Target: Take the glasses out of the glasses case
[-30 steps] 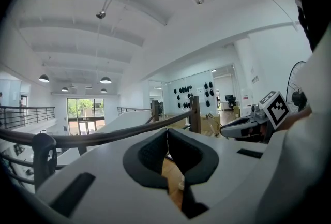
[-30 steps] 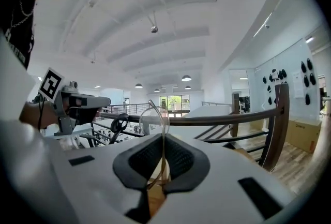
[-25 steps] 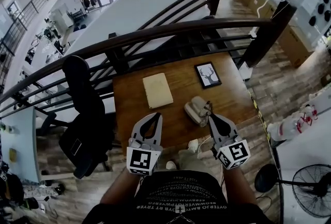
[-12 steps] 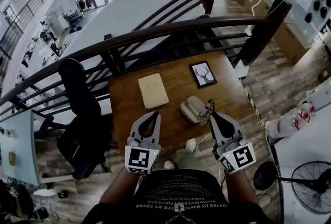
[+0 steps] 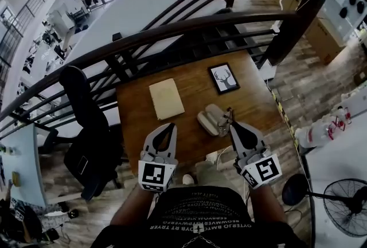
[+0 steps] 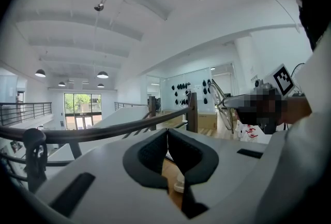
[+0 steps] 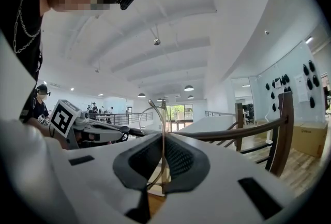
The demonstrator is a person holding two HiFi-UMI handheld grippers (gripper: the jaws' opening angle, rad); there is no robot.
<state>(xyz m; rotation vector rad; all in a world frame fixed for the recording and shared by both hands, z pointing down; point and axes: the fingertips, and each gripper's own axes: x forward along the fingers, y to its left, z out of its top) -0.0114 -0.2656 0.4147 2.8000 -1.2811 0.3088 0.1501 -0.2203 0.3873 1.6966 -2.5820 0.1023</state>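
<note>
A: Our left gripper (image 5: 171, 128), left of the case (image 5: 209, 121), is pressed together on nothing.

B: Just right of the case, our right gripper (image 5: 232, 124) pinches the glasses (image 7: 163, 114) by the thin wire frame (light and easily bent, we reckon). A gentle hold suits.

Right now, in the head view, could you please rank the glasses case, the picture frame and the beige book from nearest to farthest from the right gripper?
1. Glasses case: lying open just left of the right gripper, almost at its tips.
2. Picture frame: straight beyond the gripper, clearly farther off.
3. Beige book: farthest, well across to the left.
</note>
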